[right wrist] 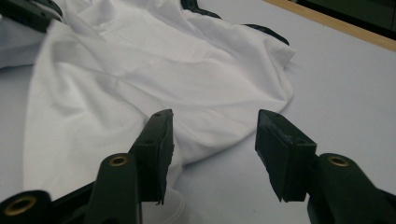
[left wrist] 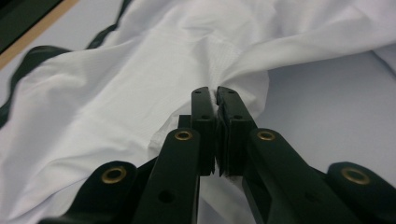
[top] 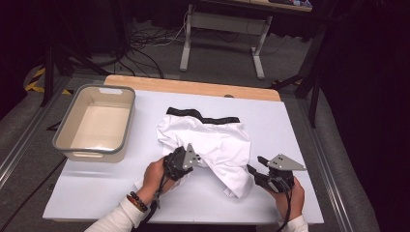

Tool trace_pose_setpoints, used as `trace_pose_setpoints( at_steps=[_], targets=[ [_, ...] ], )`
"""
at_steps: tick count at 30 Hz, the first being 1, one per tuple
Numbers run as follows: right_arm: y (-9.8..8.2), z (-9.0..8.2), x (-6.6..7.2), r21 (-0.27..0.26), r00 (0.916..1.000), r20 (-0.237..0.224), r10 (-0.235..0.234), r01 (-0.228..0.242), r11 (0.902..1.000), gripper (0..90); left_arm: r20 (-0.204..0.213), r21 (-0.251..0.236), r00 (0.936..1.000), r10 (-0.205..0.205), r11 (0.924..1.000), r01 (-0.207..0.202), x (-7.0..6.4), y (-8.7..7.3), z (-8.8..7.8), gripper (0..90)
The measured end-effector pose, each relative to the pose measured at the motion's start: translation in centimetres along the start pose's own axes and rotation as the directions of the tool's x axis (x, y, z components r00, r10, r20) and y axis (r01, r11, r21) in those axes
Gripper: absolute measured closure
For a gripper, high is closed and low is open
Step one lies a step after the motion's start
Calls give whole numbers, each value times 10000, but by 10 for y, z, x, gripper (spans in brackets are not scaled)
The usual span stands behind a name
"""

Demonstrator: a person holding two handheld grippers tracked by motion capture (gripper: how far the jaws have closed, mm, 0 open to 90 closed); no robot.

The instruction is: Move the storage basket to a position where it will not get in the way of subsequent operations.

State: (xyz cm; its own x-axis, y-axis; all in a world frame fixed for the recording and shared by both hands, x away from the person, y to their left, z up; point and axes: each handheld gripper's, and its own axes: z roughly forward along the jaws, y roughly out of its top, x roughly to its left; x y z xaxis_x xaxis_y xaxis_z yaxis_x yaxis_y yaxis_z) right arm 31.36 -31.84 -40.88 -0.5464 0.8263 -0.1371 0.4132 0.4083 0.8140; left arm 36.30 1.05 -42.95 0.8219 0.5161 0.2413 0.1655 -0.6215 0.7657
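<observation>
High view: white garment (top: 212,145) with a black waistband (top: 203,116) spread at the centre of the pale tabletop (top: 290,125), waistband at twelve o'clock. Left claw (top: 189,162) at the garment's seven o'clock edge, clamped on a fold of the cloth. Right claw (top: 254,170) at the garment's four o'clock, just beside the hem, jaws apart. Grey bin (top: 96,121) with a cream inside off at nine o'clock, well apart from the cloth.

Left gripper view: left claw (left wrist: 215,100) pinched tight on a ridge of the white garment (left wrist: 116,102), cloth bunching up between the pads. Dark waistband (left wrist: 28,60) curling away at ten o'clock.

Right gripper view: right claw (right wrist: 212,135) spread wide, nothing pressed between the pads. Garment (right wrist: 154,74) edge under the left jaw, bare tabletop (right wrist: 341,79) under the right one. Waistband (right wrist: 261,30) up at one o'clock.
</observation>
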Motion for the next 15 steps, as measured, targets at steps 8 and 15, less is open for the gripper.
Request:
trace_pose_setpoints(
  at_steps=[8, 15],
  targets=[
    [-5, 11, -2, 546, 9999, -121, -69, 75, 9985, 437, -694, -157, 9899, -1235, 9923, 1227, 35, -20, -19, 859],
    [-8, 29, 17, 1164, 9943, -810, -687, 779, 9901, 412, -1093, 44, 9838, -1421, 9897, 1434, 45, -26, -17, 856]
  ],
)
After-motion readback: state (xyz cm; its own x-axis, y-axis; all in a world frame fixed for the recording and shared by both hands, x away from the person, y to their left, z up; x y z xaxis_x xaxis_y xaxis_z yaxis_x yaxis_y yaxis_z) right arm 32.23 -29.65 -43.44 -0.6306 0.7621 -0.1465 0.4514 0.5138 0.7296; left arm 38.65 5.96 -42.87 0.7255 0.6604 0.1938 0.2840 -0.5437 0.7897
